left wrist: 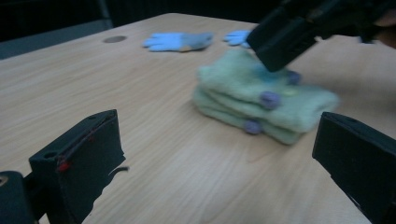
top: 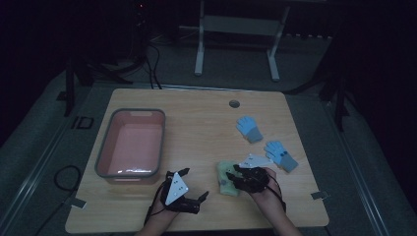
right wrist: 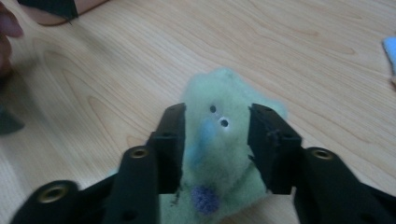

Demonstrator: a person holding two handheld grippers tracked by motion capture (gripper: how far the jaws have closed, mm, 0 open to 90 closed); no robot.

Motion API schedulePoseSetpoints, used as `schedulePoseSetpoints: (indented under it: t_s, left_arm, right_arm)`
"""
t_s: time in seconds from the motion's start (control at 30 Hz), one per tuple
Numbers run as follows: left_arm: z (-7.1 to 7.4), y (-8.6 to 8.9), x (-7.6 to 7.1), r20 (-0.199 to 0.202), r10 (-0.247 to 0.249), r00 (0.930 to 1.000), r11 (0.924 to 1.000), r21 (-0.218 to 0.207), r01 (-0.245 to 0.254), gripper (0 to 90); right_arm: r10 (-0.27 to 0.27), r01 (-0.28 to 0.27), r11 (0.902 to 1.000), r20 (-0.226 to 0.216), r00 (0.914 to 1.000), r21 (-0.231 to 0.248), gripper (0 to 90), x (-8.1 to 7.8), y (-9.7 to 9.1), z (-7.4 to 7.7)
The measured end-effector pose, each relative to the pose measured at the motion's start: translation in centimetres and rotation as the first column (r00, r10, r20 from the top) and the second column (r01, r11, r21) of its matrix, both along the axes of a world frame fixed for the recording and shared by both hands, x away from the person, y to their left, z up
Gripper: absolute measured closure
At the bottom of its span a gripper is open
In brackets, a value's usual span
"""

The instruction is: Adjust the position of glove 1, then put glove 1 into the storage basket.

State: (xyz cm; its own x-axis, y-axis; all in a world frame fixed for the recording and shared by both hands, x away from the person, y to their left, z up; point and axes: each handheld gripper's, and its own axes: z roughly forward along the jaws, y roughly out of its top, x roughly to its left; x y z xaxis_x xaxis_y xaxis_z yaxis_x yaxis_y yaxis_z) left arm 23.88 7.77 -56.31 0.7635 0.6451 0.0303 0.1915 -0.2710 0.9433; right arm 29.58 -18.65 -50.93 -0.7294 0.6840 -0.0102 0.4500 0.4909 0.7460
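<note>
Now your right claw (right wrist: 215, 144) stands half open astride the folded green gloves (left wrist: 261, 98) near the tabletop's (top: 196, 123) front edge, left claw (left wrist: 210, 163) open beside them; I judge closing on them comes next.

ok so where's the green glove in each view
high view: green glove near the table's front edge, under the right gripper.
left gripper view: right of centre, folded in a stack.
right gripper view: low centre, between the open jaws.
Shared landmark: blue glove.
</note>
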Motion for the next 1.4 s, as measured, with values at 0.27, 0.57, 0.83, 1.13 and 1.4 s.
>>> schedulePoseSetpoints:
  t_s: [0.27, 0.57, 0.83, 1.13, 1.4]
  left_arm:
    - [0.9, -0.9, -0.4, -0.023, -0.055, 0.9982, 0.9981, 0.026, 0.056, 1.8]
    - [1.9, -1.8, -0.3, -0.12, -0.128, 0.9845, 0.9887, 0.062, 0.136, 1.8]
    - [2.0, -3.6, -0.9, -0.091, -0.235, 0.9676, 0.9601, 0.133, 0.246, 1.8]
    - [2.3, -5.7, 0.0, -0.095, -0.333, 0.938, 0.9168, 0.199, 0.346, 14.9]
    - [1.8, -7.5, 1.8, -0.079, -0.4, 0.9131, 0.8662, 0.293, 0.405, 29.3]
  right_arm:
    - [0.0, 0.004, 0.9974, -0.051, 0.9987, 0.073, 26.6, 1.0, -0.9, -0.2]
    - [0.027, -0.026, 0.9935, -0.014, 0.9995, 0.111, 15.2, 1.6, -2.7, 0.1]
    - [0.061, -0.044, 0.9774, -0.077, 0.9951, 0.207, 12.1, 2.5, -3.5, 1.6]
    - [0.096, -0.071, 0.9789, -0.125, 0.9875, 0.192, 21.9, 4.2, -2.6, 0.4]
    - [0.111, -0.093, 0.9894, -0.161, 0.9807, 0.111, 30.7, 6.0, -1.4, -2.0]
